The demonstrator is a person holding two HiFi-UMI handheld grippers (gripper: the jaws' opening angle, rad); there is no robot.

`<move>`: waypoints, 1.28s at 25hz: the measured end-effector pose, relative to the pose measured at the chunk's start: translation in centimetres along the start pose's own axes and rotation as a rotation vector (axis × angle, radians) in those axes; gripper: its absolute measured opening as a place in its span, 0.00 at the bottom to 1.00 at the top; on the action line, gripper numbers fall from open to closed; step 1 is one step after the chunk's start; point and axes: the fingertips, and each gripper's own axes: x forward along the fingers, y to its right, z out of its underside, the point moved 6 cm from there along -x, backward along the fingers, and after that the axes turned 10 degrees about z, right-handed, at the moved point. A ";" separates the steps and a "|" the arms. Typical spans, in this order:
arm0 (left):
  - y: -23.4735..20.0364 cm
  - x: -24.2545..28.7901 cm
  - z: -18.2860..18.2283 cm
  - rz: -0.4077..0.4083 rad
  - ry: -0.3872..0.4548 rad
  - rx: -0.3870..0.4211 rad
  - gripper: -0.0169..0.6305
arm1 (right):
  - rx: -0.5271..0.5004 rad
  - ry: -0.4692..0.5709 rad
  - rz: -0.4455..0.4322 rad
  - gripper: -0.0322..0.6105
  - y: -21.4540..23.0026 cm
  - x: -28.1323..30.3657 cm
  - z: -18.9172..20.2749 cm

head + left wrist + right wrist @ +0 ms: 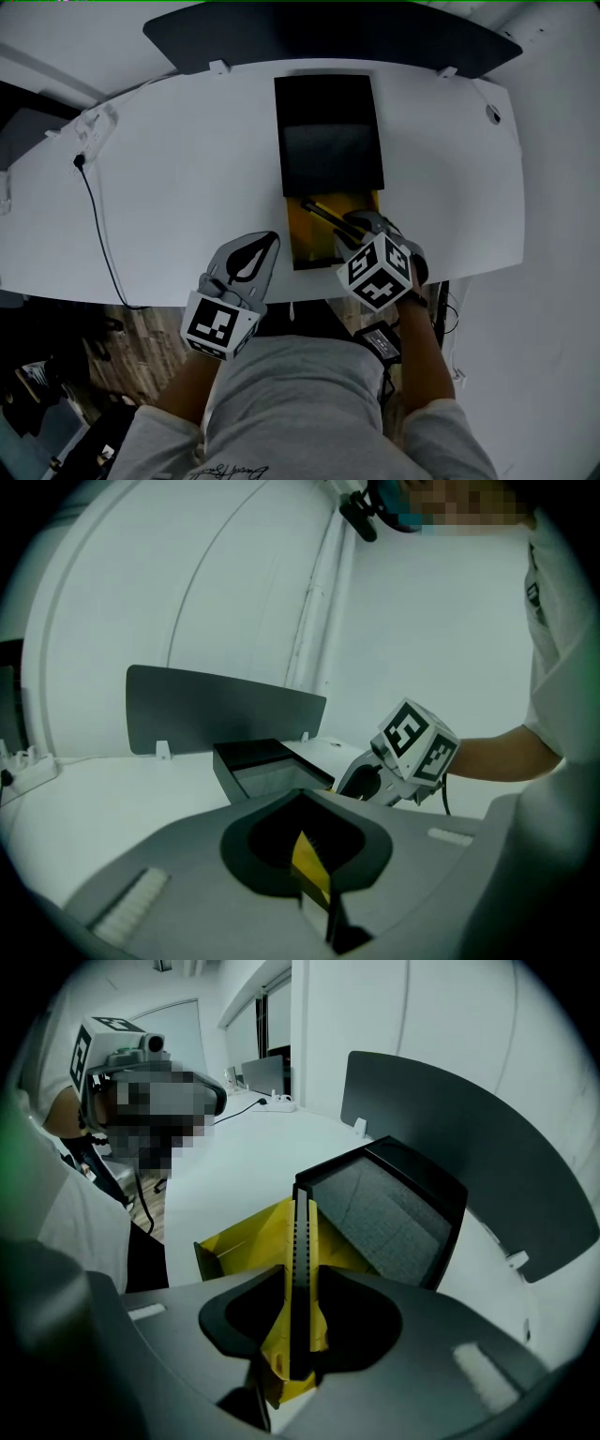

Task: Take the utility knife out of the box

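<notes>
— What's around you?
— My white curved desk (169,187). 1 dark grey screen (328,33) stands along its far edge, and 1 black cable (98,225) trails on my left.
— And below?
— Wood floor (141,337).

Utility knife (300,1269): smooth yellow plastic body, matt black strip with a dotted track. Box (323,89): matt black card, holding a grainy grey foam-like insert (384,1218). Yellow tray (239,1241): thin creased card with a slight sheen. Left gripper (314,878) and right gripper (295,1340): matt grey moulded plastic. Table (169,178): smooth white, low gloss. Floor (141,342): wood grain.
</notes>
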 end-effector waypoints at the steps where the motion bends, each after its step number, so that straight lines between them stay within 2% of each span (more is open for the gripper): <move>1: 0.1 -0.1 -0.2 0.000 0.003 0.002 0.03 | 0.004 0.005 0.004 0.25 0.1 -0.3 0.0; 23: 2.4 -1.9 -4.7 0.000 0.069 0.071 0.03 | 0.199 0.191 0.094 0.26 0.4 -8.3 -0.3; 32: 3.2 -2.4 -6.1 0.014 0.098 0.087 0.03 | 0.296 0.311 0.142 0.26 0.7 -12.3 -0.8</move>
